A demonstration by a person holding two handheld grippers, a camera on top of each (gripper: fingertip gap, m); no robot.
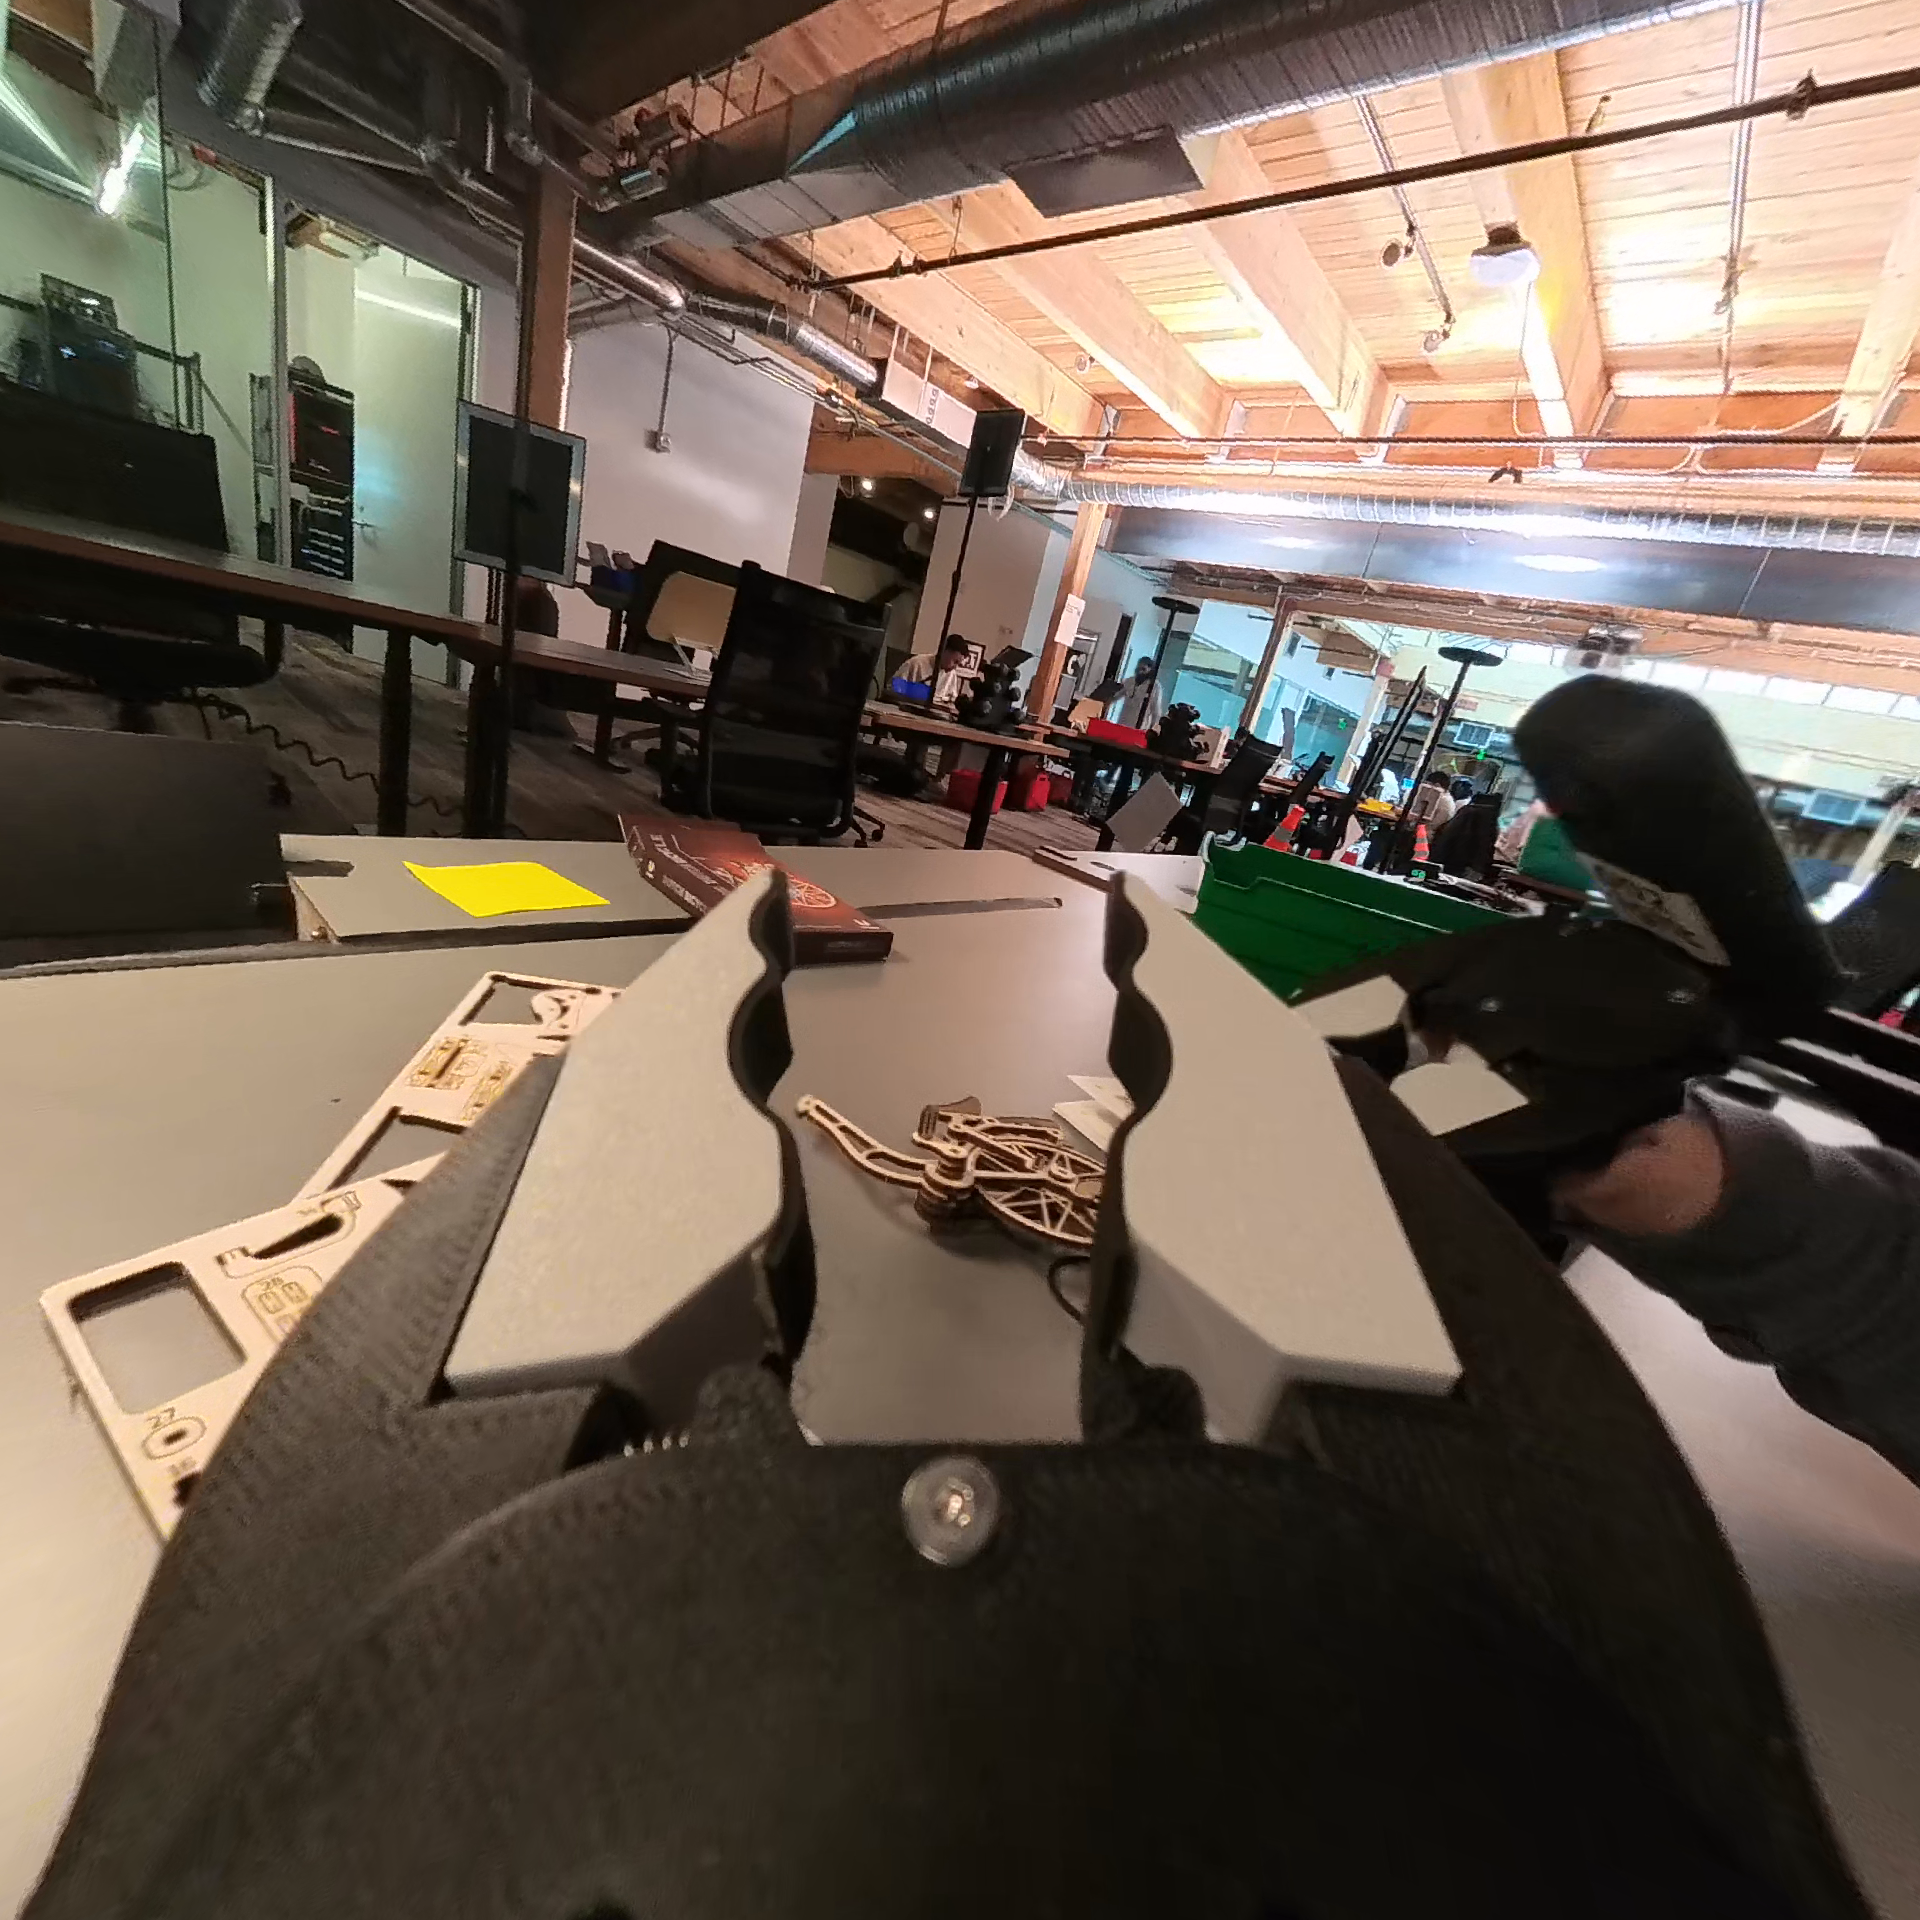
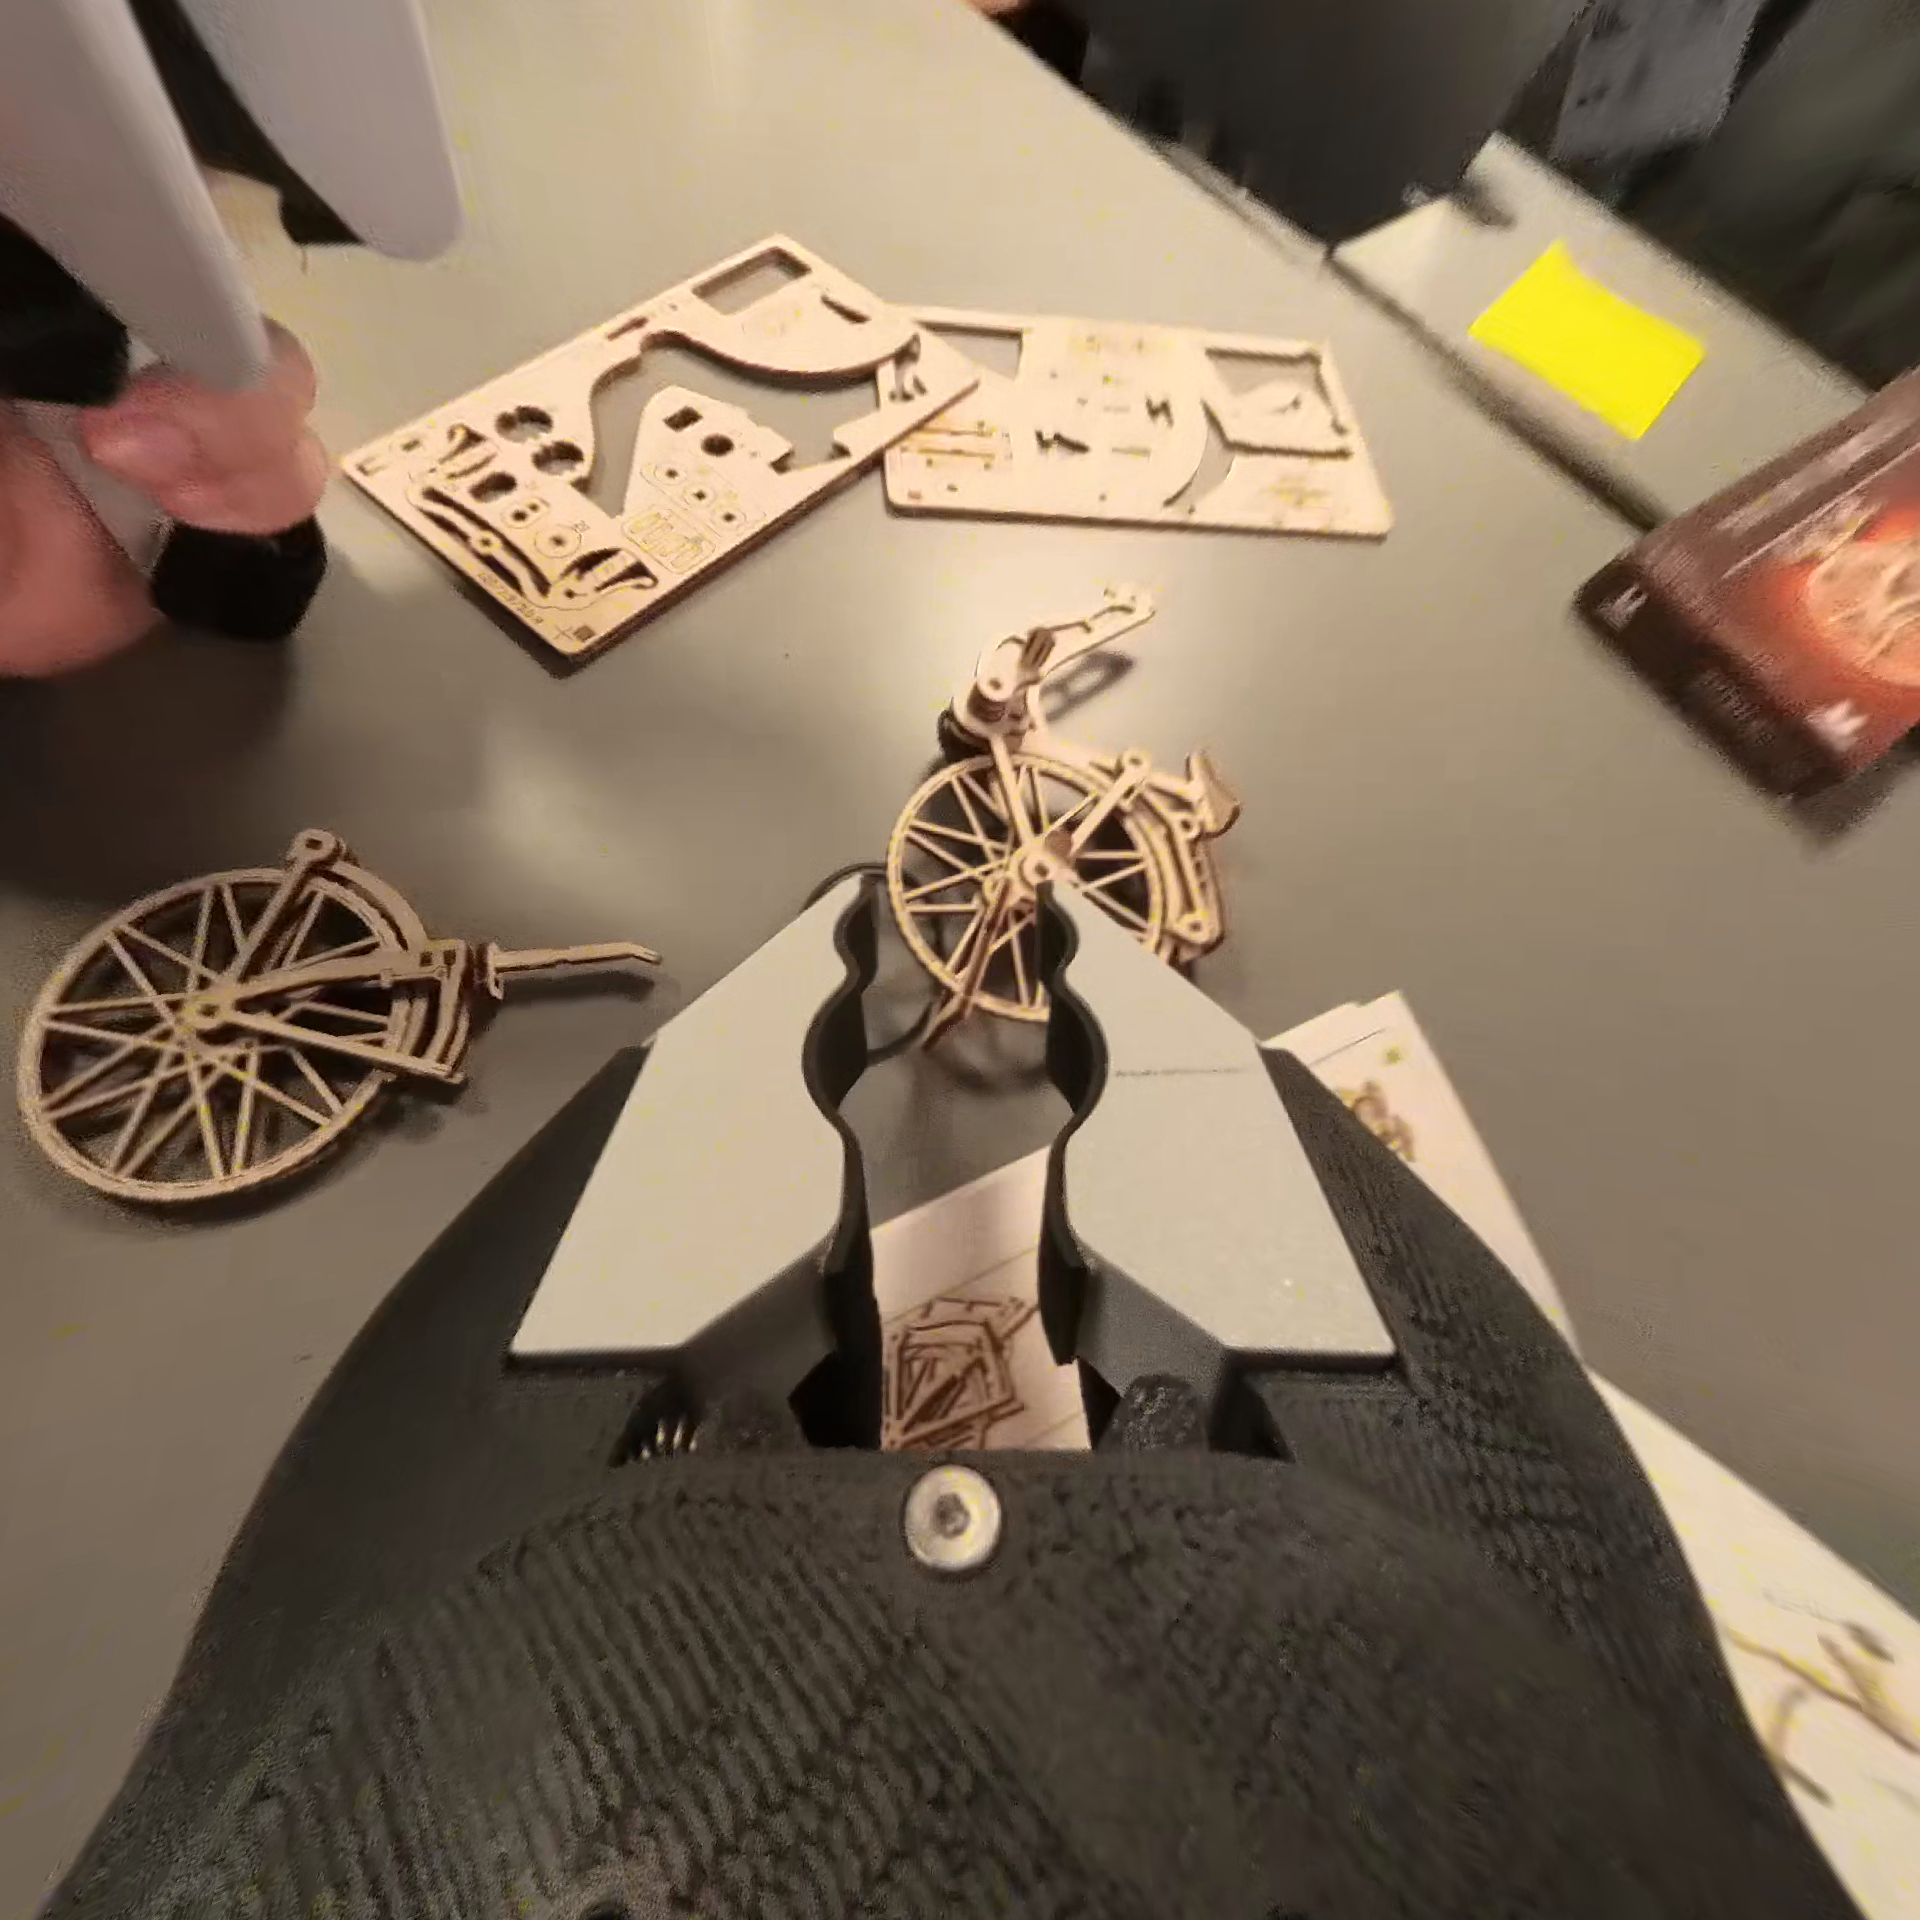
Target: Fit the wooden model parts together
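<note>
Between the fingers of our right gripper [image 2: 951, 935] stands the rear wheel assembly [image 2: 1049, 862], upright, its rim in the gap; the jaws are parted, and whether the pads touch the wood we cannot tell. Left of that assembly, well apart, the front wheel with its fork [image 2: 244, 1023] lies flat on the grey table [image 2: 623, 727]. Beyond the assembly lie two punched-out wooden sheets [image 2: 862, 426], overlapping at one edge; right of it are a dark box [image 2: 1787, 603] and a yellow note [image 2: 1584, 353], and near it, under our gripper, a paper instruction sheet [image 2: 1351, 1049]. Our left gripper [image 1: 940, 935] is released and holds nothing; it points low across the table at the same assembly [image 1: 977, 1164]. We judge that both halves are built, while joining them is left, and no grasp is made yet.
</note>
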